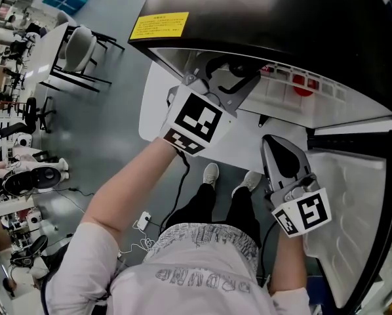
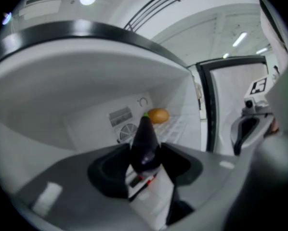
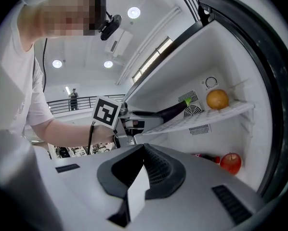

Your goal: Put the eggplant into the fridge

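Operator is wearing a white short-sleeve T-shirt with grey lettering printed across it, black trousers and pale shoes. A black headset is sitting on the head. The left hand-held gripper and right hand-held gripper are both showing grey shells with black ribbed jaw lining. Each is carrying 1 white cube with black square markers: left cube, right cube. A black cable is trailing off the left one.

Bright, even overhead light from ceiling downlights above right gripper. Gripper views: fisheye, black vignetted corners. Left gripper view soft, right edge smeared. Head view sharp.
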Action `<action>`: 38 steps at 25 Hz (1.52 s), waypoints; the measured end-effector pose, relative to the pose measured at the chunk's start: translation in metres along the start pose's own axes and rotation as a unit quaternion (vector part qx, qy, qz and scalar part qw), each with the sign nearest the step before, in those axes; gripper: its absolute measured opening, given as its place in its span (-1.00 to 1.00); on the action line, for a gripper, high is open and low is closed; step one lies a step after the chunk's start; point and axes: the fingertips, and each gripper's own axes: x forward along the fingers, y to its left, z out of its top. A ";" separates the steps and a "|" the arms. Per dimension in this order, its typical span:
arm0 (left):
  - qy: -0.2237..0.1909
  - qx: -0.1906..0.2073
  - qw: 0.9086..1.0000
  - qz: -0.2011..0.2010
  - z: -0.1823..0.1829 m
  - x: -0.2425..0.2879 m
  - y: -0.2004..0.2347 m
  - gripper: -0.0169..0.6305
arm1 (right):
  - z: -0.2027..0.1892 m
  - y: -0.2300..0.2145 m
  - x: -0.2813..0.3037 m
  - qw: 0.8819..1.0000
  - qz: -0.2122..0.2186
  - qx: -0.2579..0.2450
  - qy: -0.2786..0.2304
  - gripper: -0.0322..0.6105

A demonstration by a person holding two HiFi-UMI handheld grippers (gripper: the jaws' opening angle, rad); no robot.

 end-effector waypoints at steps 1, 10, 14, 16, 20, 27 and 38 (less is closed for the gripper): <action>0.004 0.002 1.000 0.001 -0.001 0.001 0.002 -0.31 | -0.002 0.001 0.000 1.000 0.001 0.002 0.001 -0.89; 0.023 0.023 0.999 0.010 0.003 0.022 0.011 -0.31 | -0.010 -0.007 0.000 1.000 0.006 0.014 0.003 -0.89; 0.034 0.027 0.999 0.010 0.001 0.027 0.015 -0.31 | -0.011 -0.007 0.000 1.000 0.007 0.014 0.002 -0.89; 0.038 0.030 0.999 0.009 0.000 0.029 0.016 -0.31 | -0.012 -0.008 0.000 1.000 0.006 0.014 0.002 -0.89; 0.048 0.036 0.998 0.006 -0.006 0.034 0.016 -0.31 | -0.013 -0.010 0.000 1.000 0.004 0.014 0.002 -0.89; 0.056 0.040 0.998 0.011 -0.013 0.040 0.016 -0.31 | -0.021 -0.012 0.001 1.000 0.001 0.014 0.005 -0.89; 0.055 0.036 0.998 0.012 -0.013 0.044 0.019 -0.30 | -0.020 -0.014 0.002 1.000 -0.004 0.014 0.006 -0.89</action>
